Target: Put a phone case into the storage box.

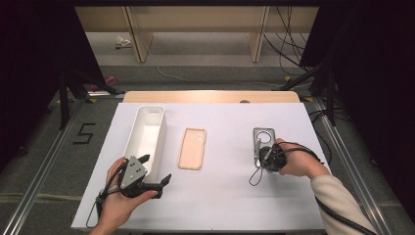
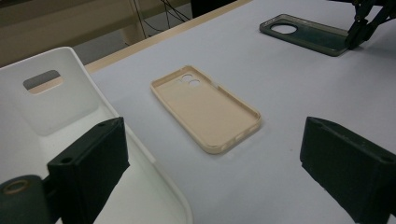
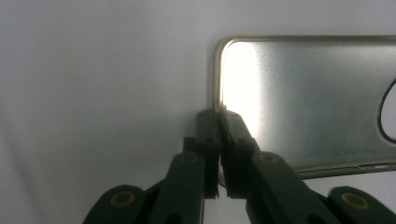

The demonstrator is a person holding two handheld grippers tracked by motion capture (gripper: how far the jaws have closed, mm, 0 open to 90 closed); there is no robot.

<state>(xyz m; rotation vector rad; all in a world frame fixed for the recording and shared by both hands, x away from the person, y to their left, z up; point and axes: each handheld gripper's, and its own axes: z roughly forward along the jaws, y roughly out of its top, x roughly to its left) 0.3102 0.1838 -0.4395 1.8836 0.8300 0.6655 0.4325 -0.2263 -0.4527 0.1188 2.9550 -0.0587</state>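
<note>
A dark translucent phone case [image 1: 264, 137] with a round camera hole lies flat on the white table at the right. My right gripper [image 1: 259, 154] is shut on its near edge. In the right gripper view the two jaws [image 3: 218, 114] pinch the rim of the dark case [image 3: 303, 102] close to a corner. A beige phone case [image 1: 192, 148] lies open side up in the middle of the table. My left gripper [image 1: 156, 169] stands open at the front left, with nothing between its jaws. The left gripper view looks past the jaws at the beige case [image 2: 205, 107].
A long white bin [image 1: 147, 137] stands left of the beige case, and it holds nothing that I can see. Its near rim [image 2: 140, 149] lies by my left gripper's left jaw. The white table top [image 1: 220, 196] ends at a wooden strip at the back.
</note>
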